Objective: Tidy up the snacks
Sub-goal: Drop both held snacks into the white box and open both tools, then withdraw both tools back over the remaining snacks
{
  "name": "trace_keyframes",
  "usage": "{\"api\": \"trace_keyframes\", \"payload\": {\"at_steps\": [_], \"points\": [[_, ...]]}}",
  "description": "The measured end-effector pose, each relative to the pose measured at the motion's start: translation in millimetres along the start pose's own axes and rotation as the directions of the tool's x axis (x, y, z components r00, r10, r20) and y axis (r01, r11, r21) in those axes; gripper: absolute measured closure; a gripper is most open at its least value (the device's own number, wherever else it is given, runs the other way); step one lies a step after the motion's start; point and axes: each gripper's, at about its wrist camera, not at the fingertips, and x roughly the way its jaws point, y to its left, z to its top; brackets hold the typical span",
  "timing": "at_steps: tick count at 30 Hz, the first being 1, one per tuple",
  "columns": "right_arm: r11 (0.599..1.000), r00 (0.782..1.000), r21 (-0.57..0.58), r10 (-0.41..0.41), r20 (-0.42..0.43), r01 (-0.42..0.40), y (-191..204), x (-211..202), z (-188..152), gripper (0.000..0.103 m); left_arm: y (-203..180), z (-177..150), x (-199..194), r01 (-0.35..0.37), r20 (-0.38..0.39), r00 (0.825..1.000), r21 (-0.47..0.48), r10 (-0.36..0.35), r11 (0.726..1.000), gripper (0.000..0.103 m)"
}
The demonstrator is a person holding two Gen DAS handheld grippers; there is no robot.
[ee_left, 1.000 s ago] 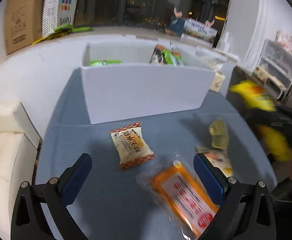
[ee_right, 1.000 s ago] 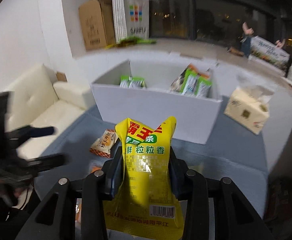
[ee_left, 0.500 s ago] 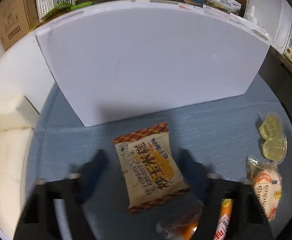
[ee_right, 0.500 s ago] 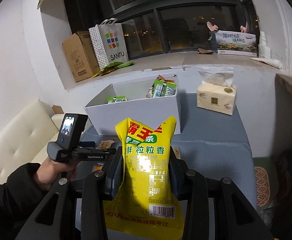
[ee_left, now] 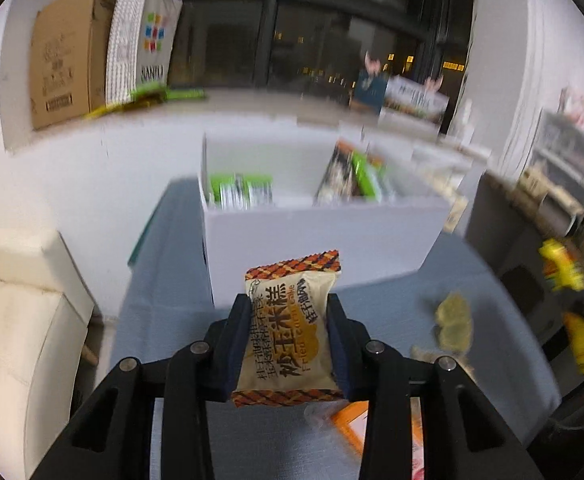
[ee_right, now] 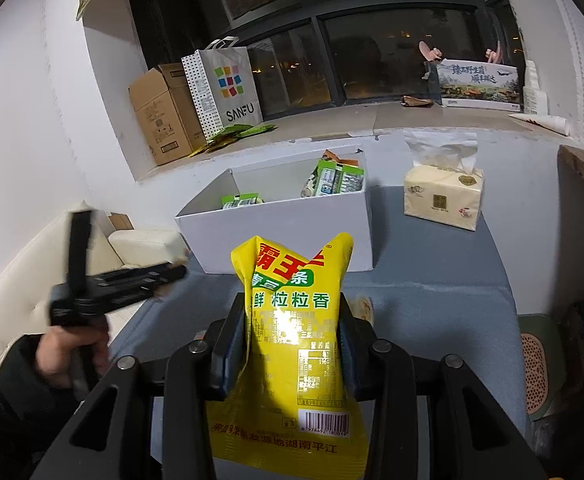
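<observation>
Now both grippers carry: left gripper (ee_left: 288, 332) clamps the cake (ee_left: 290, 328), right gripper (ee_right: 292, 344) the yellow bag (ee_right: 292, 344). Next, release into the box (ee_left: 324, 244) (12 o'clock).

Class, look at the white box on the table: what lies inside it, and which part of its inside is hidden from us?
Inside the white box: green packets at left and taller green packets leaning at right. Its front wall hides the floor and the packets' lower parts.
</observation>
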Motion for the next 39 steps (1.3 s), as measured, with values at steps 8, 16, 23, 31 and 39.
{"api": "trace_keyframes", "payload": {"at_steps": [8,16,23,31,39], "points": [[0.999,0.999,-0.033,0.038,0.016,-0.038,11.1,33.1,58.3,0.060,7.7,87.3,-11.8,0.055,0.114,0.992,0.009,-0.055,0.998,0.062],[0.999,0.999,-0.024,0.044,-0.010,-0.044,23.7,122.8,159.9,0.060,15.6,156.3,66.1,0.054,0.058,0.997,0.001,-0.054,0.999,0.062],[0.999,0.995,-0.034,0.004,-0.101,-0.007,20.4,204.0,193.5,0.053,27.3,162.8,108.6,0.001,0.005,1.000,0.014,-0.001,1.000,0.052],[0.999,0.996,0.030,-0.024,-0.089,0.027,1.8,218.5,191.7,0.000,38.1,154.4,99.7,0.035,0.005,0.999,-0.021,-0.035,0.999,0.000],[0.999,0.998,-0.024,-0.039,-0.054,0.037,7.1,184.7,188.3,0.000,21.4,148.2,58.7,0.048,0.059,0.997,0.017,-0.049,0.999,0.000]]}}
